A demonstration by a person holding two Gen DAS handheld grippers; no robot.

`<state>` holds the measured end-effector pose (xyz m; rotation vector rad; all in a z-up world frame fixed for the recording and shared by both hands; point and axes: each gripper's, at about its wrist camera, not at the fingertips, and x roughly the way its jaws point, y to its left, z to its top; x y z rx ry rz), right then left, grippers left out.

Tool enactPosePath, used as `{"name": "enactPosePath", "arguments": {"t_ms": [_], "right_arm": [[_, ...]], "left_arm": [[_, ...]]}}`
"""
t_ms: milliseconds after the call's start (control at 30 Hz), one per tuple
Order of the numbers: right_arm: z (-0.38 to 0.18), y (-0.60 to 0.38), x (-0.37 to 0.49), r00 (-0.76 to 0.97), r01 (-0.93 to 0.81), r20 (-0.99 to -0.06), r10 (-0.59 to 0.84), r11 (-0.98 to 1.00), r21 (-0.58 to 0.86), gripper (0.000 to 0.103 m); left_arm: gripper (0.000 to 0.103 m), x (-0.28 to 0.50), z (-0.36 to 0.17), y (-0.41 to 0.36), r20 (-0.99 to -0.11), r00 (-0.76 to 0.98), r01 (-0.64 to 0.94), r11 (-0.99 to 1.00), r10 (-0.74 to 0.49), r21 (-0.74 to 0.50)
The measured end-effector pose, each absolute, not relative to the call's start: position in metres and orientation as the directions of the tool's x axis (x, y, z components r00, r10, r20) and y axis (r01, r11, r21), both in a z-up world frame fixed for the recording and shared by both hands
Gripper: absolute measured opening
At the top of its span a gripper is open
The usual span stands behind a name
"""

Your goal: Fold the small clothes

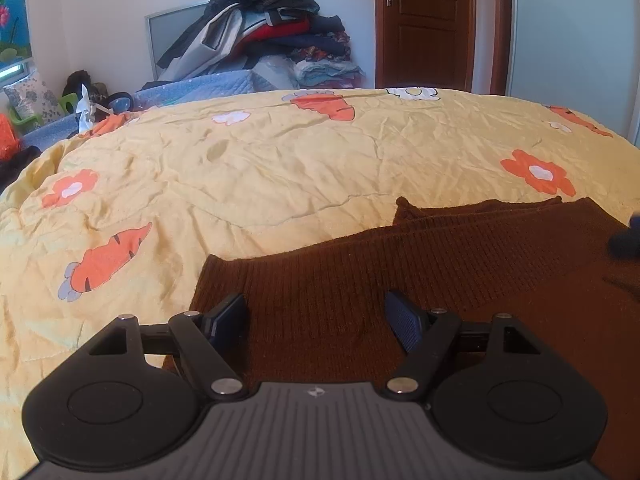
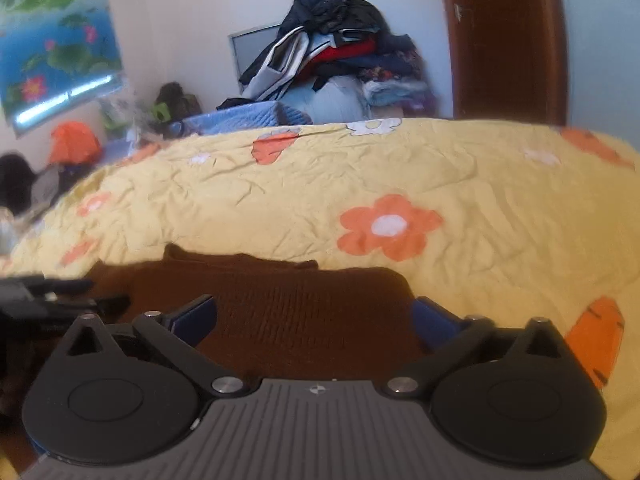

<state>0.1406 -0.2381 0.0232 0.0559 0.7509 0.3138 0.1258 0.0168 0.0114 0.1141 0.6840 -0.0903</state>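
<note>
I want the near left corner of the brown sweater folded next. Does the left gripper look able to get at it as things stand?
Probably yes. The left gripper is open over the brown sweater, whose left corner lies flat and uncovered on the yellow quilt, just ahead-left of the fingertips. Nothing stands between them.

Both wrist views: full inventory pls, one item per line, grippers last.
brown knit garment: 1, dark brown, spread flat on the quilt at the near edge, under both grippers
quilt: 1, yellow with orange carrot and flower prints, covers the bed
clothes pile: 1 heap, black, grey, red, navy, against the far wall behind the bed
blue quilted cover: 1, light blue, beyond the bed's far edge, below the pile
door: 1, brown wood, shut, far wall right of the pile
lotus poster: 1, blue and green with pink flowers, far left wall
left gripper: 1, black with blue pads, open over the garment's left part
right gripper: 1, black with blue pads, open over the garment's right part
</note>
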Motion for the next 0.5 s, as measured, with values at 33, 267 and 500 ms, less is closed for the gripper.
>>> {"name": "enactPosePath", "arguments": {"t_ms": [33, 267, 500], "right_arm": [[0.01, -0.237, 0.143, 0.676, -0.245, -0.693, 0.251, 0.963, 0.11, 0.103], [0.008, -0.242, 0.162, 0.687, -0.206, -0.679, 0.258, 0.966, 0.159, 0.103], [0.008, -0.245, 0.166, 0.697, -0.193, -0.668, 0.261, 0.965, 0.176, 0.103]], "left_arm": [[0.077, 0.126, 0.011, 0.017, -0.635, 0.771, 0.12, 0.99, -0.046, 0.074], [0.085, 0.127, 0.011, 0.02, -0.64, 0.767, 0.089, 0.995, -0.038, 0.048], [0.087, 0.108, 0.027, 0.025, -0.668, 0.744, 0.004, 0.999, 0.028, 0.046]]}}
